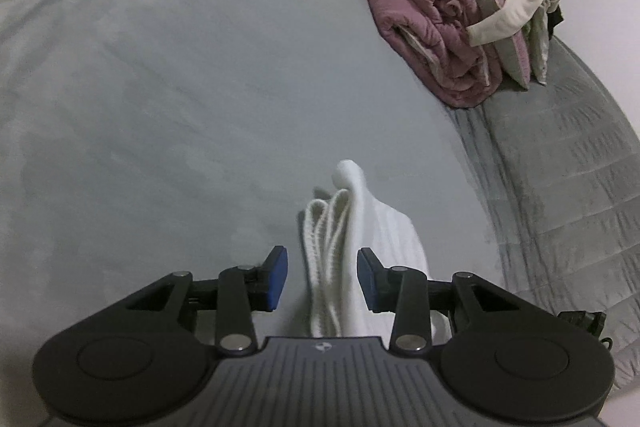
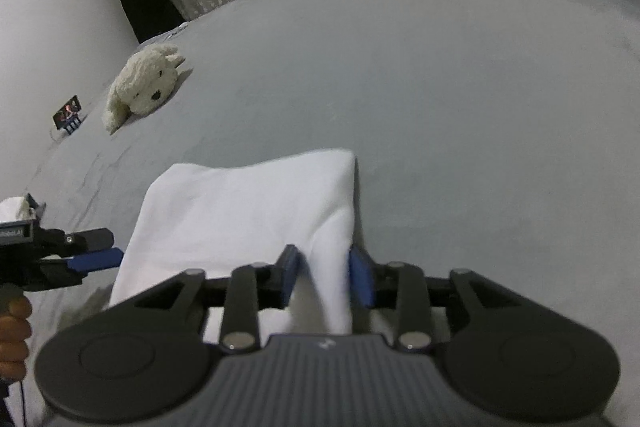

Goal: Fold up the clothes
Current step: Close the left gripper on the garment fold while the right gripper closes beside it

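Left wrist view shows one white folded garment lying on the grey bed sheet, its stacked edges running between the blue pads of the left gripper; the pads stand apart from the cloth on both sides, so the jaws are open. One heap of unfolded clothes sits far right, on the bed's edge beside a quilted grey cover. The sheet to the left and beyond lies bare.

Right wrist view shows the right gripper open, a raised ridge of the same garment between its pads. One plush dog and one phone lie far left.
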Action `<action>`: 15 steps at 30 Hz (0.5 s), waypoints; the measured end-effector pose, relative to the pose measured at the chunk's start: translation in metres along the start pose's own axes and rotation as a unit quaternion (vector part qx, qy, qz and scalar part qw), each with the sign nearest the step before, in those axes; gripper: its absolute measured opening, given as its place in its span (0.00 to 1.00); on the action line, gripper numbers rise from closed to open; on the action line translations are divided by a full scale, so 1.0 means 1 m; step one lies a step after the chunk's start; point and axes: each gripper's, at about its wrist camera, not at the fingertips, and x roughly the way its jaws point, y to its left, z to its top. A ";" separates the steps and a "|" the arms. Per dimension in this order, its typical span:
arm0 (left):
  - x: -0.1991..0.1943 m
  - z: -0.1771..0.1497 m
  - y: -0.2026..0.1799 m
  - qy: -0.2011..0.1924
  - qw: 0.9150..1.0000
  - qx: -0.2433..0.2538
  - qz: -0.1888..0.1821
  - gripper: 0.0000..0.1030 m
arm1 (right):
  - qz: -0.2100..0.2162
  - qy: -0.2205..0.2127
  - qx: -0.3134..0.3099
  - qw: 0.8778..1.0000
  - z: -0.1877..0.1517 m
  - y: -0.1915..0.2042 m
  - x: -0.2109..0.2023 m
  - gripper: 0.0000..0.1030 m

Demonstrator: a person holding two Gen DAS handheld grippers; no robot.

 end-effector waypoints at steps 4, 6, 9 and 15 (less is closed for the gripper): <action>0.005 0.000 -0.005 0.005 1.000 0.003 0.000 0.41 | -0.060 -0.043 -0.063 0.995 -0.006 0.026 -0.010 0.34; 0.005 0.000 -0.004 0.005 1.000 0.001 0.004 0.41 | -0.063 -0.060 -0.103 0.991 -0.013 0.048 -0.012 0.34; 0.006 -0.001 -0.003 0.007 1.000 -0.009 -0.001 0.41 | -0.032 -0.079 -0.172 0.981 -0.031 0.089 -0.015 0.35; 0.004 -0.003 -0.002 0.010 1.000 -0.010 -0.003 0.41 | 0.006 -0.085 -0.297 0.951 -0.076 0.157 -0.006 0.35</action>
